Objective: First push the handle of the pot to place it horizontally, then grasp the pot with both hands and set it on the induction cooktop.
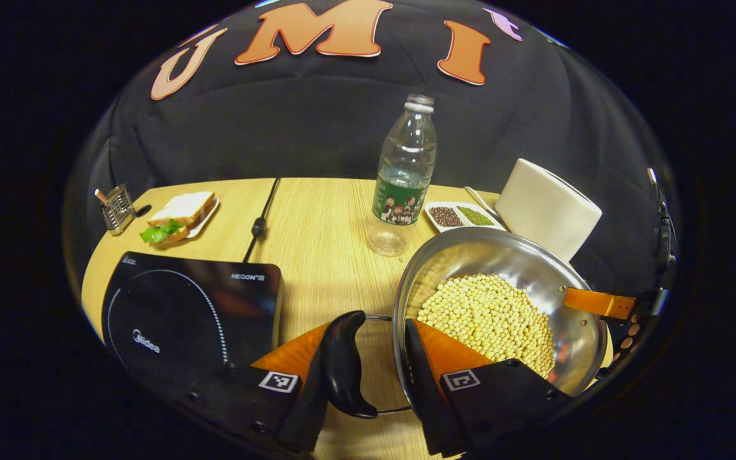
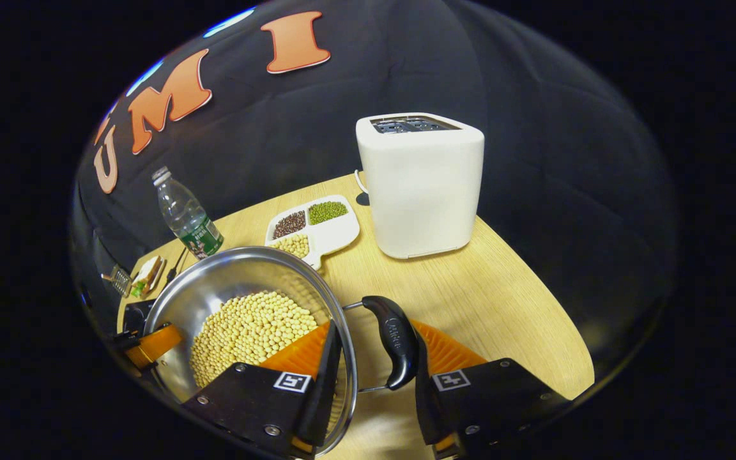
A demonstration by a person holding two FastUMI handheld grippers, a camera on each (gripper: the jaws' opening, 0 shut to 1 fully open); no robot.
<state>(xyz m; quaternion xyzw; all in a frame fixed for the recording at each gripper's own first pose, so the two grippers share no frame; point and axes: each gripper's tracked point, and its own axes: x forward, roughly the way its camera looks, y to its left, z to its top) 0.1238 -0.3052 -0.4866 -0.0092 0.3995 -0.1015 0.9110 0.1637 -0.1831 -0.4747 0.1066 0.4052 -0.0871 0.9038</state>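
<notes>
Your left gripper [image 1: 373,377] straddles the pot's [image 1: 534,268] near rim, one finger inside by the soybeans [image 1: 489,319], the other outside the curved black handle [image 1: 344,364]; jaws apart, not clamped. Your right gripper [image 2: 373,374] straddles the opposite rim and handle [image 2: 397,342], likewise apart. The shiny steel pot sits on the wood-grain table [image 1: 323,230], beside the glossy black induction cooktop [image 1: 183,313].

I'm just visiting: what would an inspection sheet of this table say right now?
Surface: wooden table.
Job's things: pot of beans, off the induction cooktop; handles lie horizontal.
Clutter: bottle, sandwich, bean dish, toaster, wire rack.
Grippers: left gripper and right gripper each straddle a handle and the rim; squeeze unclear.
Cables: black cable behind the cooktop.
Surroundings: black cloth wall.
</notes>
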